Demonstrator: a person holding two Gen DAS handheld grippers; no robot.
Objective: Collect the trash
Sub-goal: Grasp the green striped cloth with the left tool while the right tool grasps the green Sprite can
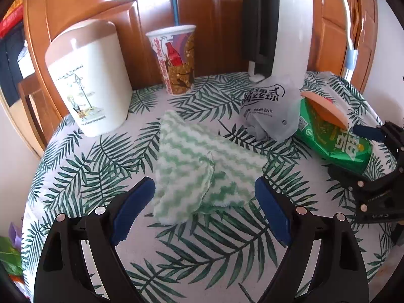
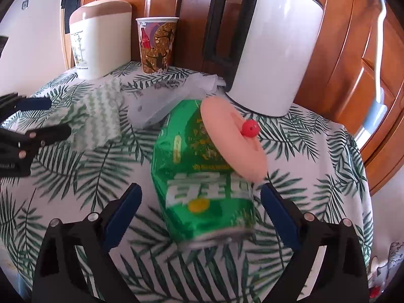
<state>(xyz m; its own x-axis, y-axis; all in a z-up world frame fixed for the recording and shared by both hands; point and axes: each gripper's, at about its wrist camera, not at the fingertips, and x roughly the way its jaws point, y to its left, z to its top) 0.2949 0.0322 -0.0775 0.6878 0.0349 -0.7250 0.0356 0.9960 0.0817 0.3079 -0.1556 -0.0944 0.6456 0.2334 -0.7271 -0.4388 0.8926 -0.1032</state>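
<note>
A crushed green soda can [image 2: 202, 184] lies on the leaf-print tablecloth between the open jaws of my right gripper [image 2: 200, 199], not clamped. It also shows in the left wrist view [image 1: 333, 139], with my right gripper [image 1: 353, 149] around it. A peach round pad [image 2: 234, 139] with a red bead leans on the can. A clear plastic bag [image 1: 272, 108] lies behind it. My left gripper [image 1: 204, 192] is open, its jaws either side of a green-and-white cloth [image 1: 202, 161]. A paper cola cup [image 1: 174, 60] stands at the back.
A cream lidded bin [image 1: 91, 80] stands at the back left. A white kettle with a black handle [image 1: 280, 27] stands at the back right. Wooden cabinet doors rise behind the table. The table's edge [image 2: 363, 176] curves off on the right.
</note>
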